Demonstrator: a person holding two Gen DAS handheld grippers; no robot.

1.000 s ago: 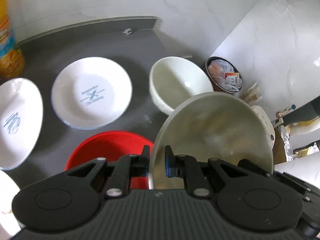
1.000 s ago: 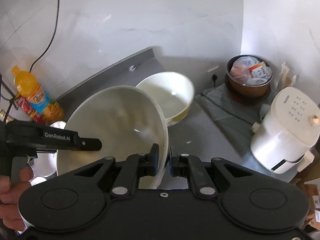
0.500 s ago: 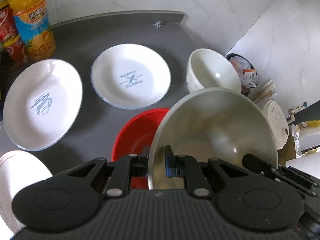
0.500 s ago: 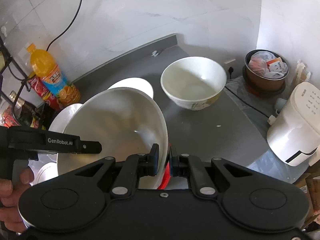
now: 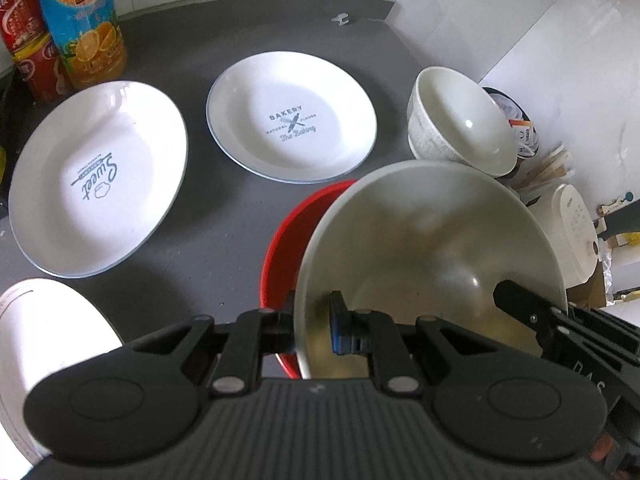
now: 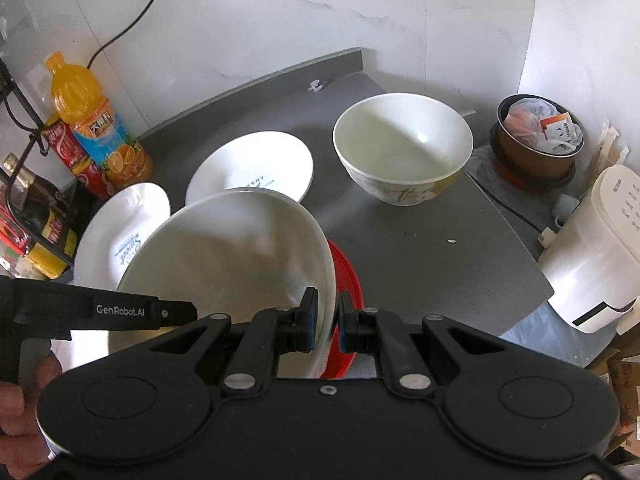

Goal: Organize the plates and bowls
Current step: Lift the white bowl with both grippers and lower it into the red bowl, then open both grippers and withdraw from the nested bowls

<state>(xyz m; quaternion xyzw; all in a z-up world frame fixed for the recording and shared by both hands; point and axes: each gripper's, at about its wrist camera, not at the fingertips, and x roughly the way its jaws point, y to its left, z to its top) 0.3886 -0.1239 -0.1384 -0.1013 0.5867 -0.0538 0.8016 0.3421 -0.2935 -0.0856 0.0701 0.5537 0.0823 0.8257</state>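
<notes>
1. While the left gripper (image 5: 314, 326) keeps its jaws clamped on the near rim of the large white bowl (image 5: 432, 256), the left wrist view has pulled back and up over the last second: the bowl now hangs above the red bowl (image 5: 288, 248), and the Sweet plate (image 5: 98, 176) has come fully into sight.
2. Seen from the right wrist, the right gripper (image 6: 328, 320) grips the bowl's opposite rim, jaws closed on it; the patterned bowl (image 6: 402, 152) sits farther off than before. Judging by this, nesting into the red bowl looks closer than stacking on the patterned one.
</notes>
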